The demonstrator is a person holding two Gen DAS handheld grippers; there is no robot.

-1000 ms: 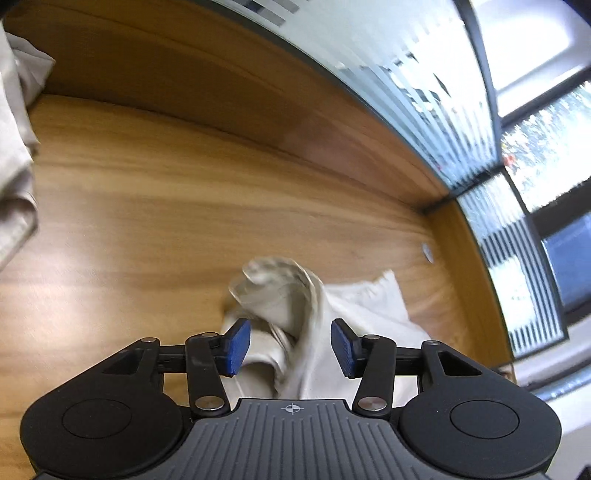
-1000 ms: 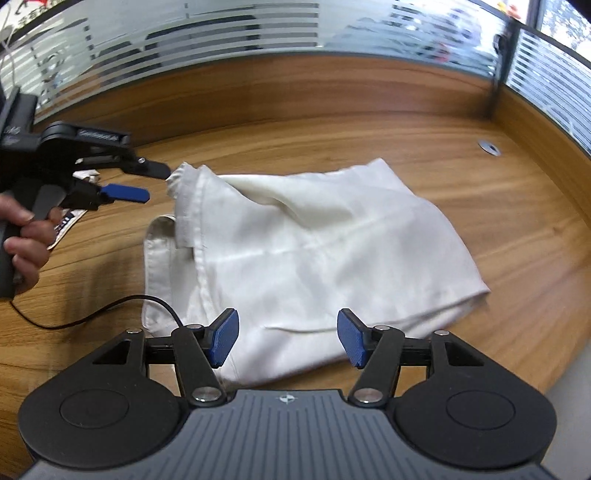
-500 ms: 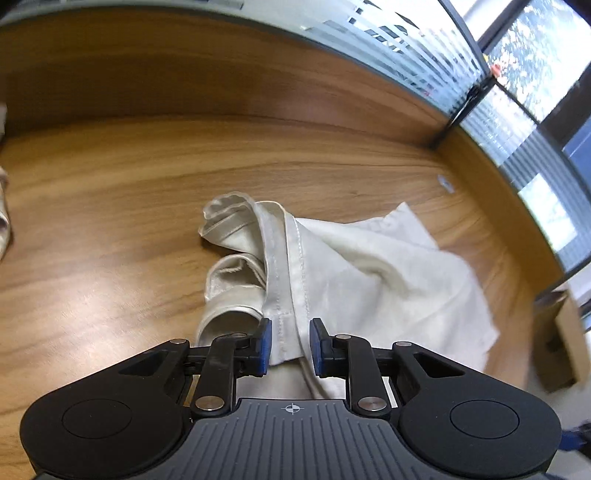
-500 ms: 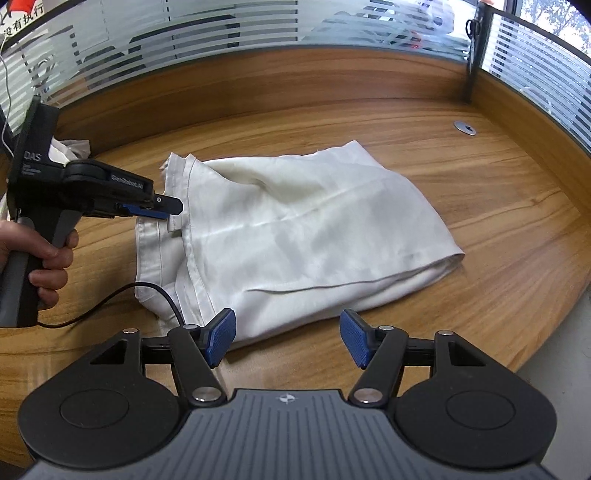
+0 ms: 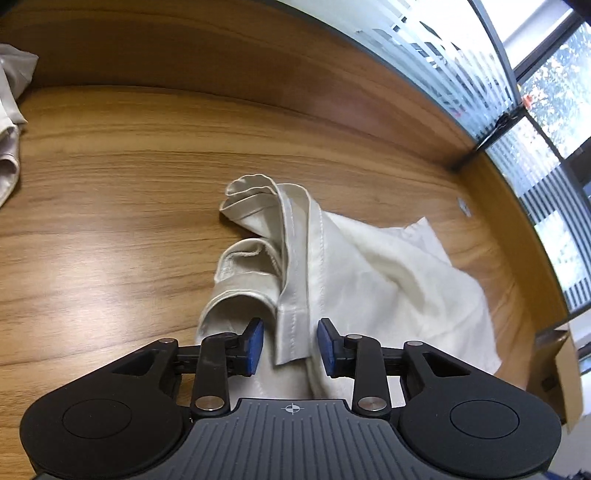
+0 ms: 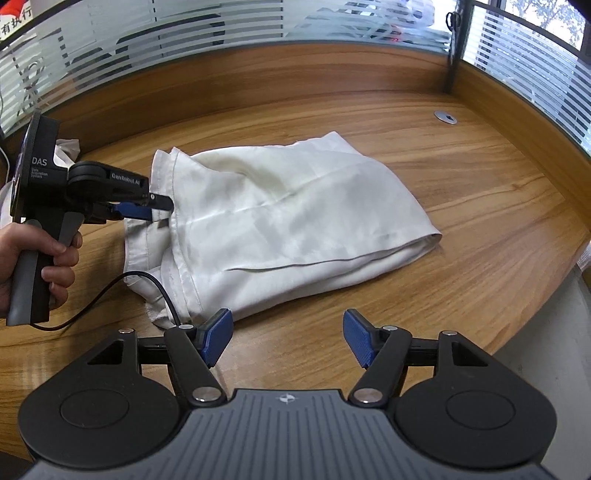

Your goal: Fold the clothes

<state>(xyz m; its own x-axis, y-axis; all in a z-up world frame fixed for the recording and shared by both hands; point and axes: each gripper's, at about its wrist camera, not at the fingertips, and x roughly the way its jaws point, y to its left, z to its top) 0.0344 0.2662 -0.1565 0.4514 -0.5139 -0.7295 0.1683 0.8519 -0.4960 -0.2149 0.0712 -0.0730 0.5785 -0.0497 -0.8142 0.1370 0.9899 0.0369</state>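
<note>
The soft, limp, slippery-looking white garment (image 6: 288, 229) lies mid-desk, best taken by its stitched hem, which sits loose between the left gripper (image 5: 290, 345)'s opening jaws, while the right gripper (image 6: 286, 338) hovers open-jawed over the desk's near edge.

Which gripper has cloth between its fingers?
The left gripper: the white garment's stitched hem sits between its opening jaws. The right gripper frames bare table.

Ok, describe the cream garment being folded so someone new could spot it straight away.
On the wooden table, in front of the frosted glass partition, lies a cream garment folded into a rough rectangle. Unlike the crumpled cloth at the table's far left, its stitched waistband edge sits between the left gripper fingers.
</note>
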